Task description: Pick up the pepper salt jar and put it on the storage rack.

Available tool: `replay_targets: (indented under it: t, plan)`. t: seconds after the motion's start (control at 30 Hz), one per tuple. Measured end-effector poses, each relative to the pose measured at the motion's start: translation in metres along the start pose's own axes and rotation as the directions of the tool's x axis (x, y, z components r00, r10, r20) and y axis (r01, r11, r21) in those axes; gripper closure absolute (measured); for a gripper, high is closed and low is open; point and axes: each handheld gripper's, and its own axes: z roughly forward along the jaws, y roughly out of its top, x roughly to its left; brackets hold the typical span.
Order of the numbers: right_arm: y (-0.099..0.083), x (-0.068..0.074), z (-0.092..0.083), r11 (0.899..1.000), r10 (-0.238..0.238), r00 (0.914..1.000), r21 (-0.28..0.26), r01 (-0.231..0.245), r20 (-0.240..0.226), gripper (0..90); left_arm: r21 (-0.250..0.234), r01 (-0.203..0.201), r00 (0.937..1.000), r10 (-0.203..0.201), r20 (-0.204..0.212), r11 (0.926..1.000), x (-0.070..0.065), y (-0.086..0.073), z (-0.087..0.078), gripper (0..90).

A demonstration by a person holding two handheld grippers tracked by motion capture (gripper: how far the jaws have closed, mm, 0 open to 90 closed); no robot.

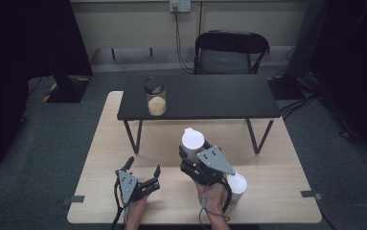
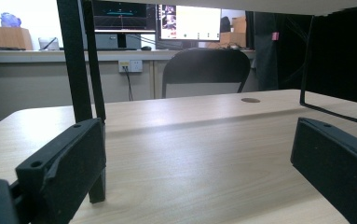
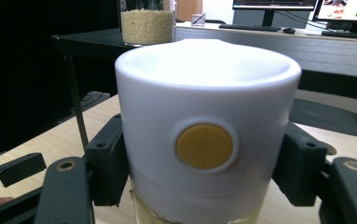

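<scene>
White plastic, smooth and round, with a yellow disc set in its side: that is the lidded container [image 3: 207, 135] your right gripper [image 1: 196, 152] is grasping, jaws pressed on either flank above the wooden table [image 1: 277, 172]. A second white container [image 1: 237, 184] sits at its 4 o'clock. Your left gripper [image 1: 143, 168] rests released at 8 o'clock, jaws wide with nothing between them

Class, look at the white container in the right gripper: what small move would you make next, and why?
Probably keep lifting it toward the black shelf. The right gripper is shut on the white container, and the grain jar already stands up there; the left gripper rests open.
</scene>
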Motion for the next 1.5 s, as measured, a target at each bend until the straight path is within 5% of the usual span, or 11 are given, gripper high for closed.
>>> replay_targets:
  t: [1.5]
  plan:
    - [0.083,-0.027,0.015,1.0,-0.014,0.9998,-0.018,0.014,0.014,30.4,0.001,0.0,1.0,0.0,-0.001,1.0,0.0,0.0,0.0,3.2]
